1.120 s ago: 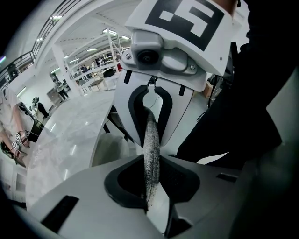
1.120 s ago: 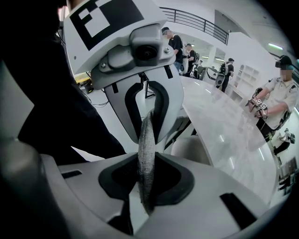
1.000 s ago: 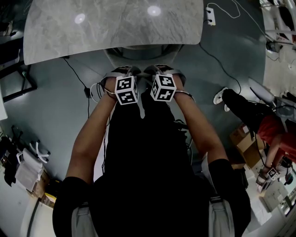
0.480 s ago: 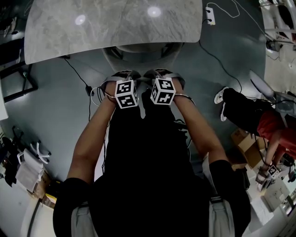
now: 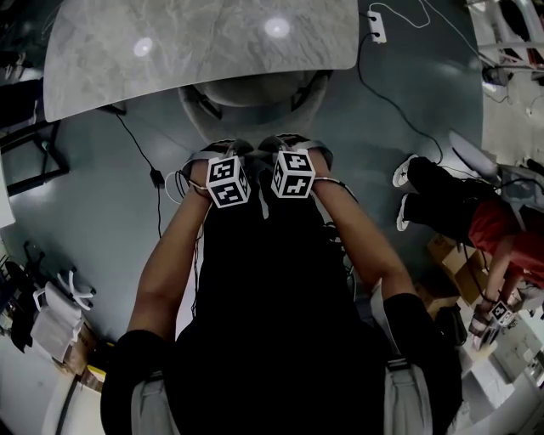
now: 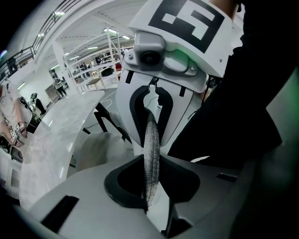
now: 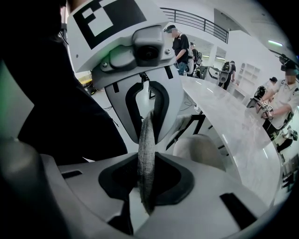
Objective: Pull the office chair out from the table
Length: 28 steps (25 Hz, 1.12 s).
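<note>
The office chair's pale grey seat pokes out from under the marble table. Its backrest stands between me and the table. My left gripper and right gripper sit side by side on the top of the backrest, both angled steeply down. In the left gripper view a grey woven backrest edge runs through my left gripper, clamped between the jaws. The right gripper view shows the same woven edge pinched in my right gripper. Each gripper view shows the other gripper facing it.
A black cable and a power strip lie on the grey floor. A person in red crouches at the right beside cardboard boxes. A black frame stands at the left. Bags and clutter sit lower left.
Both grippers and the chair have drawn back from the table toward me. More of the seat now shows beyond the table's edge. The grip is the same.
</note>
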### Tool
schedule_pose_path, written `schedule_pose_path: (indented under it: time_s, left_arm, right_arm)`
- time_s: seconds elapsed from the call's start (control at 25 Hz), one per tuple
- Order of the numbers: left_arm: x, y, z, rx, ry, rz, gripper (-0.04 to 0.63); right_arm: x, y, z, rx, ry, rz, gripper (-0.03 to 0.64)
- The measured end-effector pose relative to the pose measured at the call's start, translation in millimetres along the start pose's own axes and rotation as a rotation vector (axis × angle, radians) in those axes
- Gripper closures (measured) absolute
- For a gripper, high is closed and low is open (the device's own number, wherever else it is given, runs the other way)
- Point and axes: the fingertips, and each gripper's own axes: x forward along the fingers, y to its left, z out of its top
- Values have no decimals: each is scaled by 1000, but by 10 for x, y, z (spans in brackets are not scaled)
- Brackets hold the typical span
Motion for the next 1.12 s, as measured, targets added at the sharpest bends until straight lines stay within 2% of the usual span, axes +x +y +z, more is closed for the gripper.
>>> schedule_pose_path:
  time_s: [0.44,1.12]
  left_arm:
    - [-72,-473,-157,21,-16,-29,514]
    - [-142,-1191,-319,78,8,-50,514]
  right_arm:
    - [87,479,126,46,10,-10,531]
    - [143,1208,249,88,4,-48,532]
